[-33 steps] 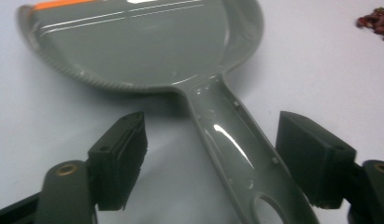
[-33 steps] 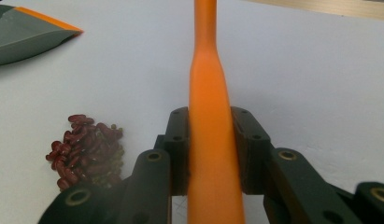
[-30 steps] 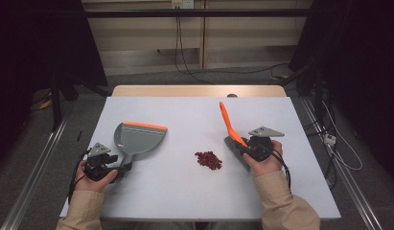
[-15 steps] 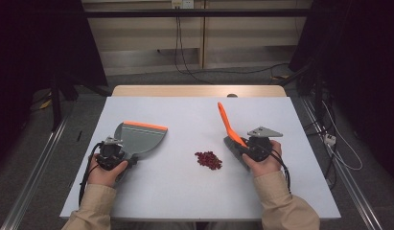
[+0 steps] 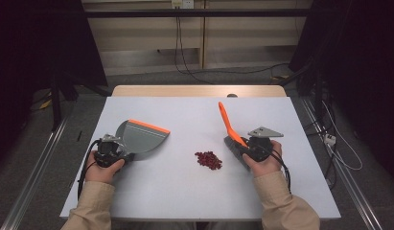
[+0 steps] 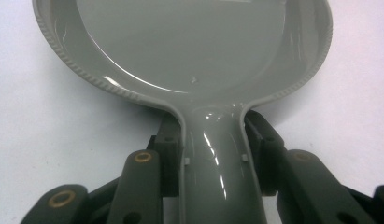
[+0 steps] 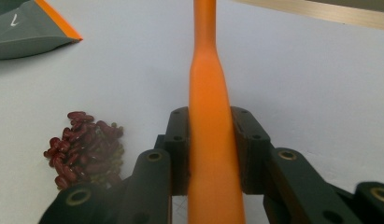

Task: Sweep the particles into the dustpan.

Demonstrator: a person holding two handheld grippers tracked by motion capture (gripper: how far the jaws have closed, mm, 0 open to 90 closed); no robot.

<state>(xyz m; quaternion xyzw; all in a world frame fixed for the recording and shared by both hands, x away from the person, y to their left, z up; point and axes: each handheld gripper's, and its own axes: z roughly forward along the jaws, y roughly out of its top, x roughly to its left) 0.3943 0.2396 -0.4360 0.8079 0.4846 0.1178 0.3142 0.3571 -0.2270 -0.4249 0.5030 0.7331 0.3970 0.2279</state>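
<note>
A grey dustpan (image 5: 139, 136) with an orange front lip lies on the white table, left of centre. My left gripper (image 5: 113, 148) is at its handle. In the left gripper view its jaws have just been closing and now press on both sides of the dustpan handle (image 6: 213, 158), below the pan (image 6: 189, 46). My right gripper (image 5: 249, 146) is shut on the orange handle of a brush (image 5: 228, 123), which slants up and away, with its grey bristles on the table. A small heap of red beans (image 5: 209, 160) lies between the two tools, close to the left of the brush handle (image 7: 208, 70).
The white tabletop (image 5: 194, 110) has free room behind and in front of the beans. A wooden strip (image 5: 199, 91) runs along its far edge. Cables lie on the floor beyond, and metal rails run along both sides of the table.
My left hand has slid right to the dustpan's handle and its jaws have closed on it. The right hand and the brush have kept still.
</note>
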